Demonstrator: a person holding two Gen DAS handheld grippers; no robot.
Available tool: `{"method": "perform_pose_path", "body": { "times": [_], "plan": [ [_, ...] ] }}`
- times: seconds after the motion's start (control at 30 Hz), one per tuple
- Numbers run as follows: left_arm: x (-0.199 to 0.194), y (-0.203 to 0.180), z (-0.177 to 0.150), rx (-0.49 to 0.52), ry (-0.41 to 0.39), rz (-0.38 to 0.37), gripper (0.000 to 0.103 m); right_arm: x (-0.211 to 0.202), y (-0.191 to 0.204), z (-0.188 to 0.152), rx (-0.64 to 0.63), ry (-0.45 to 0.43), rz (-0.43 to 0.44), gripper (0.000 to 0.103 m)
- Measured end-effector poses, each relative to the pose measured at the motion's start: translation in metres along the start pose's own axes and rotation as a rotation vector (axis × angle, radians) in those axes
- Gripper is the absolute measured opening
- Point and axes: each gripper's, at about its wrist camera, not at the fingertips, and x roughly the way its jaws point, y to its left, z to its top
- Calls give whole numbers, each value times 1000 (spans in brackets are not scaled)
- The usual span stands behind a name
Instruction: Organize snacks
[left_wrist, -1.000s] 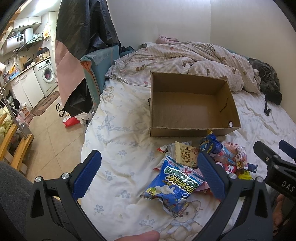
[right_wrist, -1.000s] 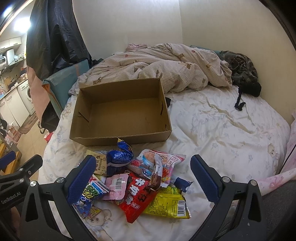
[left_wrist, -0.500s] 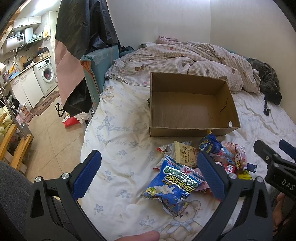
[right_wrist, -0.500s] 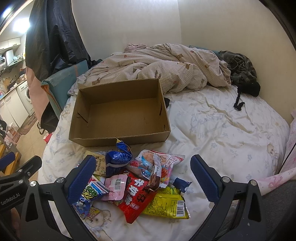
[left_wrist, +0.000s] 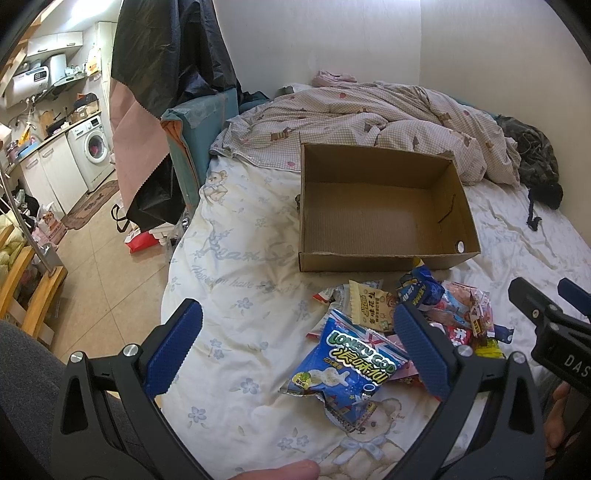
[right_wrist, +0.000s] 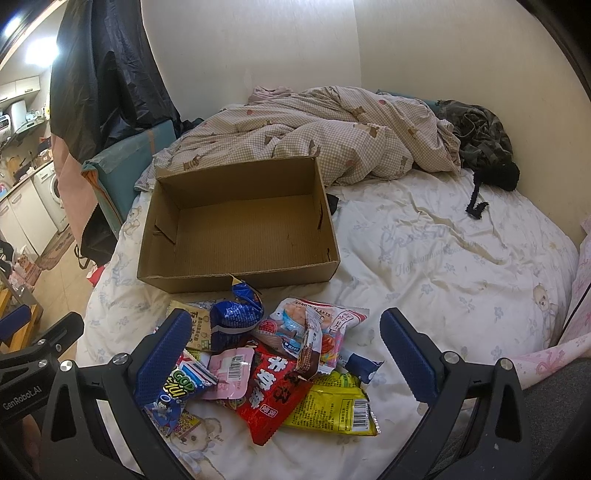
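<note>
An empty cardboard box (left_wrist: 384, 218) (right_wrist: 240, 229) sits open on the bed. In front of it lies a heap of snack packets: a blue Lonely God bag (left_wrist: 347, 365), a beige packet (left_wrist: 369, 301), a crumpled dark blue bag (right_wrist: 236, 314), a red bag (right_wrist: 273, 395), a yellow bag (right_wrist: 332, 406), a pink packet (right_wrist: 229, 373) and a shrimp flakes bag (right_wrist: 314, 325). My left gripper (left_wrist: 295, 350) hangs open above the heap's left side, holding nothing. My right gripper (right_wrist: 288, 354) is open over the heap, also with nothing in it.
A rumpled checked duvet (right_wrist: 325, 136) and dark clothing (right_wrist: 480, 144) lie behind the box. The bed sheet (right_wrist: 443, 266) stretches right of the heap. Left of the bed are a tiled floor (left_wrist: 92, 258), a teal headboard (left_wrist: 199, 129) and a washing machine (left_wrist: 92, 147).
Both views shift only slightly; the right gripper has edged a little left. Nothing was taken hold of or let go.
</note>
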Motion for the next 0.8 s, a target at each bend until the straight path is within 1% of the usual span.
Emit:
{"method": "perform_pose_path", "body": {
  "times": [0.6,0.8],
  "plan": [
    [2,1,0,3,3,1,102,0,1,-2,-1,3,1,103],
    [3,2,1,2,16,3,102,1,3,-3,1,10,1,103]
  ]
}}
